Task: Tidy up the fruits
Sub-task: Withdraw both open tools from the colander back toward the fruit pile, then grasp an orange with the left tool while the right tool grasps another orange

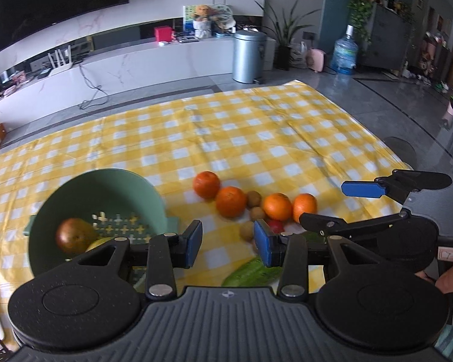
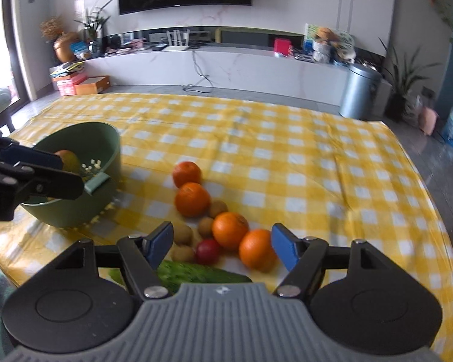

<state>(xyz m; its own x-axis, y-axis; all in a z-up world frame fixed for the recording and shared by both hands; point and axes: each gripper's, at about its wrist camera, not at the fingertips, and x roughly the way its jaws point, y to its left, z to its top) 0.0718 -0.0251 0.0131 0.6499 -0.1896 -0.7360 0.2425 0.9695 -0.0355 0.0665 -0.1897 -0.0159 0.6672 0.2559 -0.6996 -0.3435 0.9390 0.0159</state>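
Note:
A green colander bowl (image 1: 75, 193) (image 2: 105, 141) stands on the yellow checked cloth and holds a brownish pear (image 1: 74, 235) (image 2: 67, 160). Right of it lie several oranges (image 1: 231, 201) (image 2: 192, 199), small brown kiwis (image 1: 253, 198) (image 2: 206, 226), a red fruit (image 2: 207, 251) and a green cucumber (image 1: 250, 273) (image 2: 196, 273). My left gripper (image 1: 228, 242) is open and empty, between the bowl and the fruit. My right gripper (image 2: 222, 246) is open and empty, over the red fruit and the nearest orange (image 2: 256, 249); it also shows in the left wrist view (image 1: 341, 205).
The yellow checked cloth (image 1: 256, 126) (image 2: 317, 157) covers the table. Beyond it stand a white TV bench (image 2: 226, 66), a metal bin (image 1: 248, 55) (image 2: 359, 90), plants and a water bottle (image 1: 344, 51). The table's right edge is close to the right gripper.

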